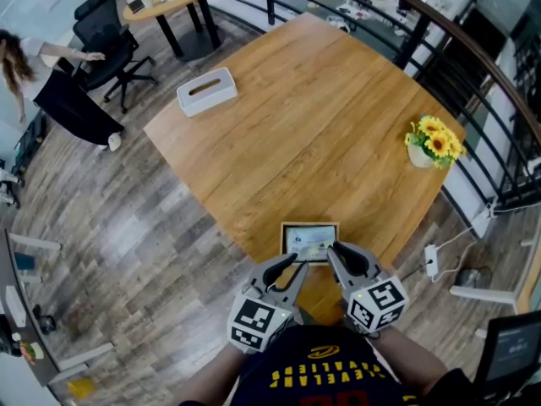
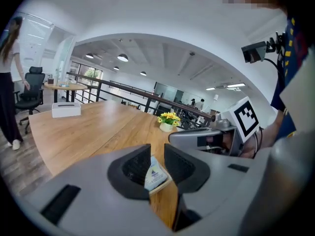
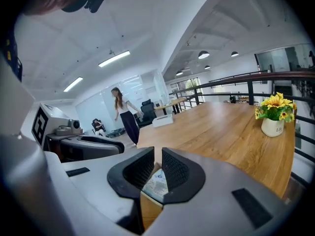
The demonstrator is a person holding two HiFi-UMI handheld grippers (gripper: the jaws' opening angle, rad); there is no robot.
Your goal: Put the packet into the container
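Both tools are hovering at the bottom centre of the head view, just below the container (image 1: 310, 225). The left tool (image 1: 290, 267) is standing with its jaws partly apart and gripping nothing; its own view shows an empty gap between the ribbed pads. The right tool (image 1: 336, 257) is likewise narrowly open and empty.

The packet (image 1: 311, 243) is lying flat inside the shallow brown container at the near corner of the table (image 1: 338, 125), which suggests the placement is already done. Its long axis is running left to right across the frame, crosswise to both tools.

From either tool the packet is lying ahead and below. It is showing through the gap of the left tool (image 2: 157, 154) as a pale printed face (image 2: 156, 175), and through the gap of the right tool (image 3: 157, 157) in the same way (image 3: 158, 185). The right tool's tips are sitting slightly nearer, over the container's lower right corner; the left tool's tips are sitting just off the lower left corner.
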